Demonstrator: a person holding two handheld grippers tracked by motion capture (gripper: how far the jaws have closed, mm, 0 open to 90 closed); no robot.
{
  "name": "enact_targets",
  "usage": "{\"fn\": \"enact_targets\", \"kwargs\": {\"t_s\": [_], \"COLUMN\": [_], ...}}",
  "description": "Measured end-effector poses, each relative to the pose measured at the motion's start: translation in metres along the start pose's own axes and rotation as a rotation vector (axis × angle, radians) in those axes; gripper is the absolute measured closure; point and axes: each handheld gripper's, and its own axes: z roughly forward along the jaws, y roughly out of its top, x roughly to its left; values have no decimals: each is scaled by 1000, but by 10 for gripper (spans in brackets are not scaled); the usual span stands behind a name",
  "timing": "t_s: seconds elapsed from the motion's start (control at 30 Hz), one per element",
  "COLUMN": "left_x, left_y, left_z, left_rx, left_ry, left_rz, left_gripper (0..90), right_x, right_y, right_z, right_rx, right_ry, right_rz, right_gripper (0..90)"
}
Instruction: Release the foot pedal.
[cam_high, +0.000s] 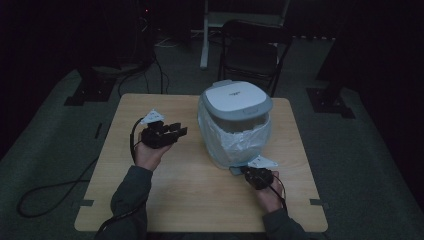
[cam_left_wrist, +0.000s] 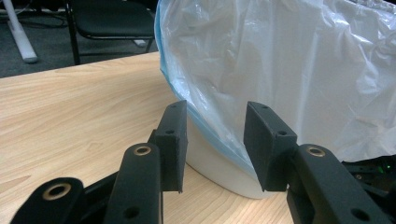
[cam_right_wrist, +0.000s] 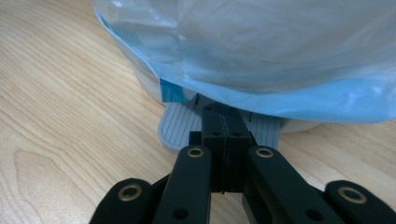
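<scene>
White lidded bin (cam_high: 235, 122), bag-lined, between wide left fingers (cam_left_wrist: 172, 140) and closed right fingers (cam_right_wrist: 215, 140).

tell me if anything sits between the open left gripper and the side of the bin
Nothing visible does. The left gripper hangs open beside the bin, with bare table between them. Its jaws frame the plastic liner draped over the bin's wall, which it would meet first.

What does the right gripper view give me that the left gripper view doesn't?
Right gripper view alone: the bin's grey ribbed pedal, with the right gripper shut, its tips over it. Left gripper view alone: the left gripper open beside the bin's white base, and a black chair behind. Both: the plastic liner and the wooden table.
</scene>
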Motion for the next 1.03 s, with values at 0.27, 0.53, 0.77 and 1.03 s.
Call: {"fn": "enact_targets", "kwargs": {"t_s": [0.27, 0.53, 0.77, 1.03], "left_x": [3, 8, 9, 15], "left_y": [-6, -27, -46, -75], "left_z": [-1, 0, 1, 4], "left_rx": [10, 28, 42, 79], "left_ry": [18, 31, 34, 40], "left_rz": [-2, -34, -42, -90], "left_gripper": [604, 595, 592, 591], "right_x": [-14, -57, -69, -75], "right_y": [1, -16, -24, -33], "right_z": [-18, -24, -15, -11], "right_rx": [-33, 25, 75, 76], "right_ry": [-36, -160, -217, -255], "right_rz": [10, 152, 195, 239], "right_gripper": [887, 836, 795, 407]}}
